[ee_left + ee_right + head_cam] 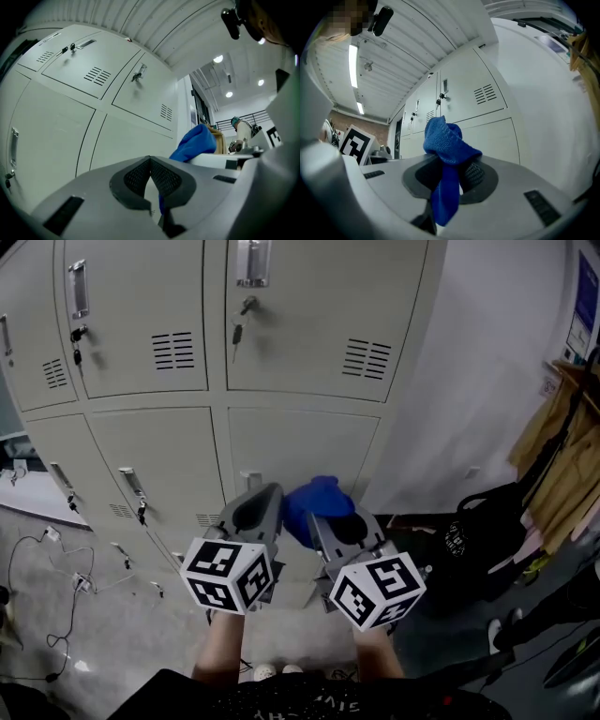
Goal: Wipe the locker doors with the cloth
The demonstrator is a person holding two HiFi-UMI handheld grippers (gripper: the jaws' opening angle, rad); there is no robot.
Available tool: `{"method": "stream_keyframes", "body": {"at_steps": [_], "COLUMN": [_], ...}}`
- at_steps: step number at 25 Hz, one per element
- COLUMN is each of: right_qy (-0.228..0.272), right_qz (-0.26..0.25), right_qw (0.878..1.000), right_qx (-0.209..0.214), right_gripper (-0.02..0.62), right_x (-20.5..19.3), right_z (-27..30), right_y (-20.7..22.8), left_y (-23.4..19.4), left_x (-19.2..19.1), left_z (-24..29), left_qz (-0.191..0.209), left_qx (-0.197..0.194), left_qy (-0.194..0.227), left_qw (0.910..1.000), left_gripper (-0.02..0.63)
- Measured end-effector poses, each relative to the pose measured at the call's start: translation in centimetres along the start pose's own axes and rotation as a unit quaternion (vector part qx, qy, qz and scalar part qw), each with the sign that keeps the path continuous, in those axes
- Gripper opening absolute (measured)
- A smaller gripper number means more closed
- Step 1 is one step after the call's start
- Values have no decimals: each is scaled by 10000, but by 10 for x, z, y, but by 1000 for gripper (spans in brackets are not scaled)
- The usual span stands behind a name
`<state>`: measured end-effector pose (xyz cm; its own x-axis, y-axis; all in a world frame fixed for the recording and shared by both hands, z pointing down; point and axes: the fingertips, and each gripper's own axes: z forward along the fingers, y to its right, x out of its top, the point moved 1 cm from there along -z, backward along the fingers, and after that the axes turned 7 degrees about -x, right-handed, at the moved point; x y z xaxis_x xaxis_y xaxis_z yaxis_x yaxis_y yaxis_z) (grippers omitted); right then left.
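Right claw [453, 165] pinches blue cloth [443, 136]; left claw [150, 160] closed (empty) before lockers [56, 131].

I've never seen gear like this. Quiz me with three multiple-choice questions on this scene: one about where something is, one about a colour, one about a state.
1. Where is the cloth?
A) on the floor
B) in the right tool
C) hung on a locker handle

2. What colour is the cloth?
A) red
B) white
C) blue

3. How is the left tool?
A) shut, empty
B) wide open
C) gripping a key

Answers:
1 B: the right gripper view shows it pinched between the jaws.
2 C: it is blue in every view.
3 A: its jaws meet with nothing gripped between them.
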<state>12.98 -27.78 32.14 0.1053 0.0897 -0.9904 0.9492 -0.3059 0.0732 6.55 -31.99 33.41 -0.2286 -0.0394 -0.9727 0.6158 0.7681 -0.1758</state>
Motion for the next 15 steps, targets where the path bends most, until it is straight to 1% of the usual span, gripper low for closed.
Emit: {"method": "stream_keyframes", "body": {"at_steps": [5, 7, 10, 13, 15], "right_qy": [-150, -197, -288, -331, -341], "right_qz": [58, 65, 48, 130, 88], "right_qw": [9994, 9991, 9988, 9987, 9988], "right_qx": [-311, -376, -390, -369, -335], "right_gripper": [83, 83, 83, 82, 81], "right_x": [-34, -43, -51, -52, -51], "right_z": [-13, -14, -11, -8, -7], "right_y": [1, 3, 6, 9, 9], "left_y": [-1, -7, -13, -10, -8], "left_x": [-31, -46, -63, -67, -66], "left_z": [-15, -19, -21, -16, -13], "left_qz": [415, 421, 305, 407, 465], "left_qx": [214, 287, 367, 356, 327], "left_qy": [-266, -393, -586, -667, -675], "left_qw": [9986, 9979, 9971, 9963, 9961], "left_gripper": [9, 9, 9, 9, 9]}}
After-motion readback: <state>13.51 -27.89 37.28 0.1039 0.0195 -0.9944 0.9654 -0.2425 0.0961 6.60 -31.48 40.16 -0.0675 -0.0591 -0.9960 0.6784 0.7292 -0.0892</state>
